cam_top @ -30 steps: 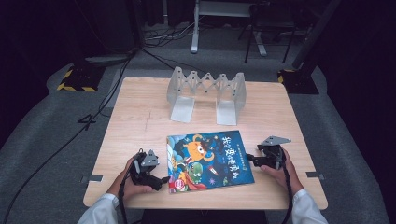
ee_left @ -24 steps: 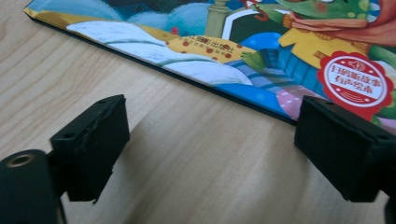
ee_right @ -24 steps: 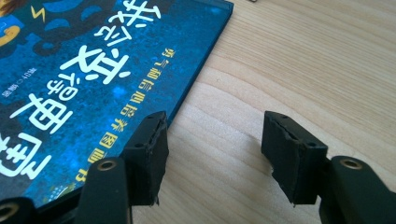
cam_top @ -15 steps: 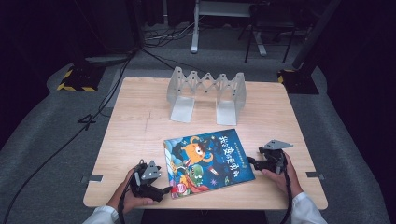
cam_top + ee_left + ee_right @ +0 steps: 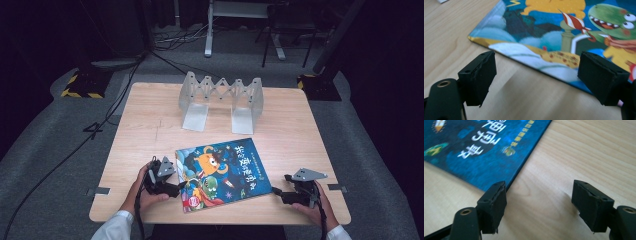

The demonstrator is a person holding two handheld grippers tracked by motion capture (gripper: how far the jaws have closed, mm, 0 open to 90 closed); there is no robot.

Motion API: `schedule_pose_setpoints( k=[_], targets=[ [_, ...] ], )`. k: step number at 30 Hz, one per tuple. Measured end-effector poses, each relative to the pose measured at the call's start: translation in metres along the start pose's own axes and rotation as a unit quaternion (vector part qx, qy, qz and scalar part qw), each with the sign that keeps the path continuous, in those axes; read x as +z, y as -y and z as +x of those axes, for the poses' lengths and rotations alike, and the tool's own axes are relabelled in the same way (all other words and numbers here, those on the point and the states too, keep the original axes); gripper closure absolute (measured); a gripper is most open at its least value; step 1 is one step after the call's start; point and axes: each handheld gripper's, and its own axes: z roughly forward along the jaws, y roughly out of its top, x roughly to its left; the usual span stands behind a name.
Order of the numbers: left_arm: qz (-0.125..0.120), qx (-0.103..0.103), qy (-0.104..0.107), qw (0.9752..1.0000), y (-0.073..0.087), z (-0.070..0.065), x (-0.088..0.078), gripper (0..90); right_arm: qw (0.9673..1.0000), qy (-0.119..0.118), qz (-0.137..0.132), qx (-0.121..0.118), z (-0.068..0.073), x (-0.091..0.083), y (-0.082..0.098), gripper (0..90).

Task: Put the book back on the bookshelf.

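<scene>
A colourful children's book (image 5: 222,172) lies flat on the wooden table (image 5: 150,125) near its front edge. My left gripper (image 5: 178,189) sits at the book's left edge, resting low on the table. In the left gripper view it (image 5: 536,72) is open; its jaws have just been closing a little, with bare wood between them and the book's (image 5: 564,32) edge just ahead. My right gripper (image 5: 276,192) lies right of the book's front right corner. In the right gripper view it (image 5: 539,202) is open; its jaws have just been opening, nothing between them, and the book (image 5: 479,152) lies ahead to the left.
A grey folding book rack (image 5: 222,100) stands at the back middle of the table. Bare wood lies between it and the book. Beyond the table are cables, a yellow-black striped base (image 5: 80,85) and dark floor.
My right gripper has drawn back from the book's right edge toward the table's front right. My left gripper dipped toward the front edge and came back beside the book.
</scene>
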Motion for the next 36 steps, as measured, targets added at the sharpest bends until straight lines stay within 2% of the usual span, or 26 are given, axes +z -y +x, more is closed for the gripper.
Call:
schedule_pose_setpoints(
  k=[2,6,7,9,11,13,15,17,19,21,23,24,29,32,36],
  targets=[
    [0.003,0.001,0.000,1.0000,-0.005,0.007,0.006,15.7,0.9999,-0.013,-0.001,-0.010,0.002,-0.003,0.003,26.3],
    [0.004,-0.010,0.016,0.9998,-0.018,0.022,0.018,15.7,0.9990,-0.030,-0.003,-0.033,0.007,-0.004,0.005,24.9],
    [0.004,-0.012,0.017,0.9998,-0.021,0.025,0.021,16.0,0.9989,-0.032,-0.004,-0.035,0.008,-0.003,0.005,24.8],
    [-0.002,-0.006,0.002,1.0000,-0.027,0.030,0.027,16.0,0.9987,-0.035,-0.004,-0.038,0.010,-0.003,0.005,24.8],
    [0.006,-0.012,0.018,0.9997,-0.032,0.035,0.032,16.1,0.9986,-0.035,-0.007,-0.039,0.011,-0.003,0.006,24.8],
    [0.003,-0.014,0.017,0.9998,-0.037,0.040,0.036,16.1,0.9984,-0.037,-0.009,-0.041,0.011,-0.003,0.007,24.8],
    [-0.007,-0.025,0.021,0.9994,-0.041,0.046,0.040,15.7,0.9982,-0.038,-0.009,-0.045,0.012,-0.004,0.007,24.7],
    [-0.001,-0.022,0.024,0.9995,-0.044,0.049,0.046,15.7,0.9981,-0.041,-0.010,-0.045,0.013,-0.003,0.007,24.6],
    [0.009,-0.019,0.028,0.9994,-0.045,0.049,0.052,15.9,0.9981,-0.040,-0.010,-0.046,0.014,-0.003,0.007,24.4],
    [0.009,-0.025,0.052,0.9983,-0.045,0.051,0.056,15.9,0.9982,-0.039,-0.011,-0.045,0.015,-0.003,0.007,24.4],
    [0.008,-0.023,0.055,0.9982,-0.045,0.050,0.056,15.8,0.9983,-0.036,-0.011,-0.045,0.016,-0.002,0.006,24.2],
    [0.007,-0.023,0.064,0.9977,-0.045,0.048,0.056,16.2,0.9984,-0.035,-0.010,-0.043,0.016,-0.002,0.005,23.8],
    [0.010,-0.020,0.064,0.9977,-0.043,0.046,0.054,15.5,0.9990,-0.024,-0.011,-0.037,0.018,0.000,0.004,23.4],
    [0.018,-0.009,0.069,0.9974,-0.039,0.044,0.048,15.5,0.9995,-0.018,-0.010,-0.025,0.016,0.001,0.003,23.0],
    [0.028,-0.019,0.080,0.9962,-0.034,0.042,0.042,15.4,0.9997,-0.012,-0.010,-0.019,0.015,0.002,0.002,22.8]
  ],
)
